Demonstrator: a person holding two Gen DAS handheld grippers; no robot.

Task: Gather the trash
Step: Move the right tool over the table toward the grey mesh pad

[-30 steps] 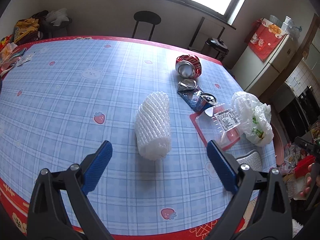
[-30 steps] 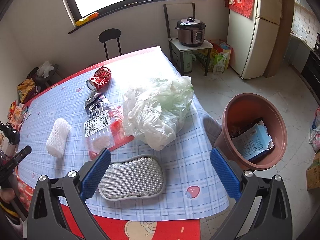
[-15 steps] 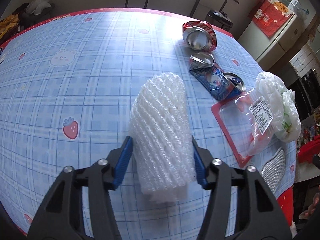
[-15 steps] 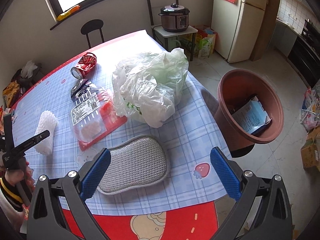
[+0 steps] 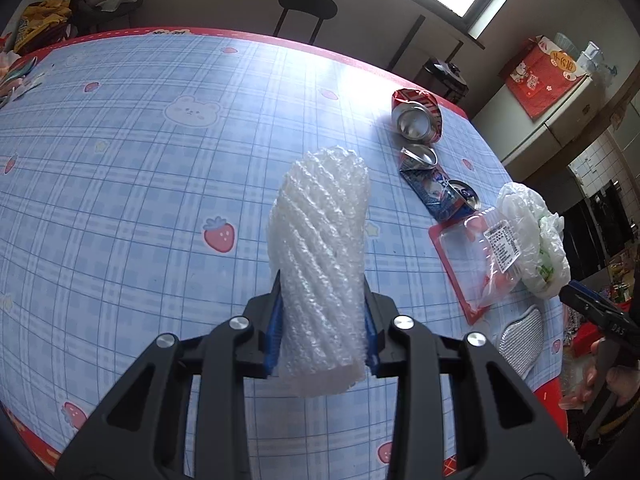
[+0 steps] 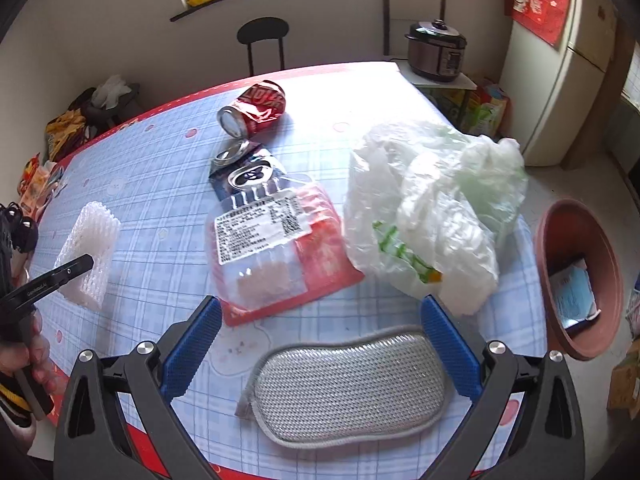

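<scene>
Left wrist view showed the left claw [image 5: 322,332], jaws just closed, clamped on the white foam-net sleeve [image 5: 320,256], perhaps lifted, near the tabletop's [image 5: 140,184] near edge; the right claw [image 6: 320,346] stood apart over the grey mesh sponge pad [image 6: 344,386].

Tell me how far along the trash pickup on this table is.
Early on. Done: the brown bin beside the table holds only a blue packet. In hand: the left gripper is shut on the white foam net. Left: red can, flattened blue can, plastic tray, plastic bag. The right gripper is open over the grey pad.
</scene>
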